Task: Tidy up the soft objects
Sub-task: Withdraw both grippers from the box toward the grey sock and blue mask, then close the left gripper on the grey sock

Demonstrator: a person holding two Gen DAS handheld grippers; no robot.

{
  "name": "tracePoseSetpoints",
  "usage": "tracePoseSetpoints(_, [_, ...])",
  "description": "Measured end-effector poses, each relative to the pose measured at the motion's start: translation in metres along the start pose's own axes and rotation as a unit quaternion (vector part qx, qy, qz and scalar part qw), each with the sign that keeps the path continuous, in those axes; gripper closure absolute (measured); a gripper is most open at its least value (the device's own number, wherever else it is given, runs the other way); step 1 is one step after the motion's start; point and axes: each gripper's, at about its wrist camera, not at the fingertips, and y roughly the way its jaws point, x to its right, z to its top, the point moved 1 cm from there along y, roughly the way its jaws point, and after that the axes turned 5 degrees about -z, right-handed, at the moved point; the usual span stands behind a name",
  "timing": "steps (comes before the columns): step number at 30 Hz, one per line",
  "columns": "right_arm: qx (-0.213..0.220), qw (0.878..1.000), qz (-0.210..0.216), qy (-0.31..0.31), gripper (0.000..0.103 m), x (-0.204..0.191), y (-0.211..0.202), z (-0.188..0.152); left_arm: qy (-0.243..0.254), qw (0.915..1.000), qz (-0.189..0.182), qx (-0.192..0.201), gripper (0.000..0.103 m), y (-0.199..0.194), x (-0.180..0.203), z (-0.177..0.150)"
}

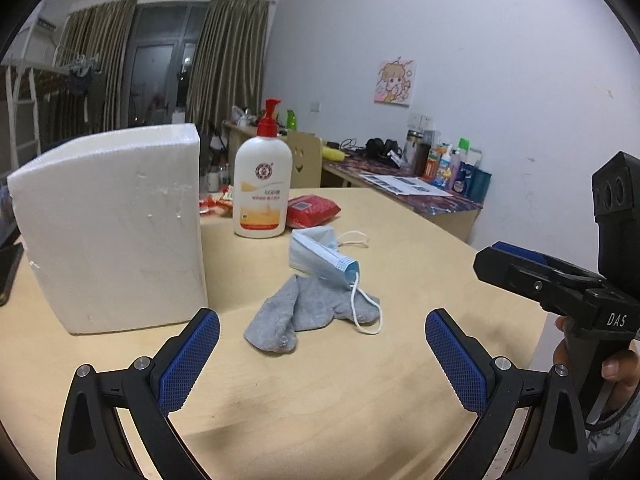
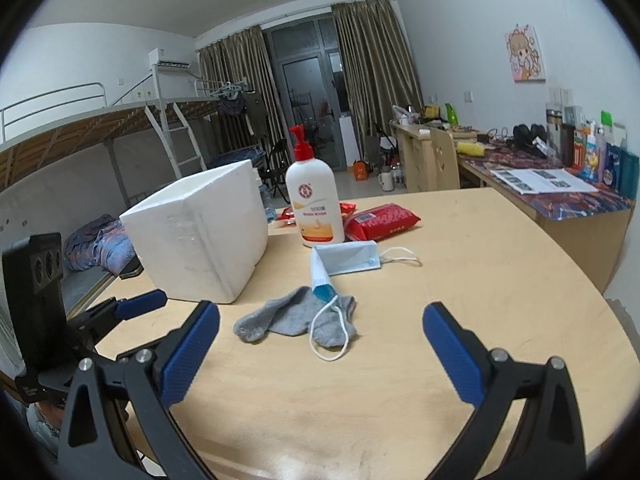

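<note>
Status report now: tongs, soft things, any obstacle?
Left tongs and right tongs open, empty. Grey socks on table, face mask overlapping them. Foam box beside, nothing blocking.

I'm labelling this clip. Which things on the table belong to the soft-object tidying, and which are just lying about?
Job:
- grey socks
- blue masks, one loop over the socks
- foam box, the likely bin
- left gripper and right gripper, both open and empty

Lying about:
- lotion bottle
- red wipes pack
- snack wrappers
</note>
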Motion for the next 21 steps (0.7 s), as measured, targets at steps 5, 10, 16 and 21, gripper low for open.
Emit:
tracePoseSetpoints(5, [-0.012,1.000,0.009,-0.003,0.000,0.005,0.010,0.005,-0.012,0.9996,0.018,-0.017,0.000,0.013,-0.005,0.002])
tracePoseSetpoints(10, [-0.036,0.999,0.032,-0.015,0.000,0.005,0.029,0.011,-0.012,0.9988,0.036,-0.030,0.000,0.025,-0.006,0.004])
tracePoseSetpoints(16, [-0.051,0.997,0.043,-0.028,0.000,0.005,0.047,0.018,-0.004,0.9973,0.061,-0.042,0.000,0.039,-0.008,0.006])
tracePoseSetpoints(21, [-0.070,0.996,0.052,-0.035,0.000,0.006,0.062,0.024,0.000,0.9959,0.062,-0.065,0.000,0.053,-0.011,0.005])
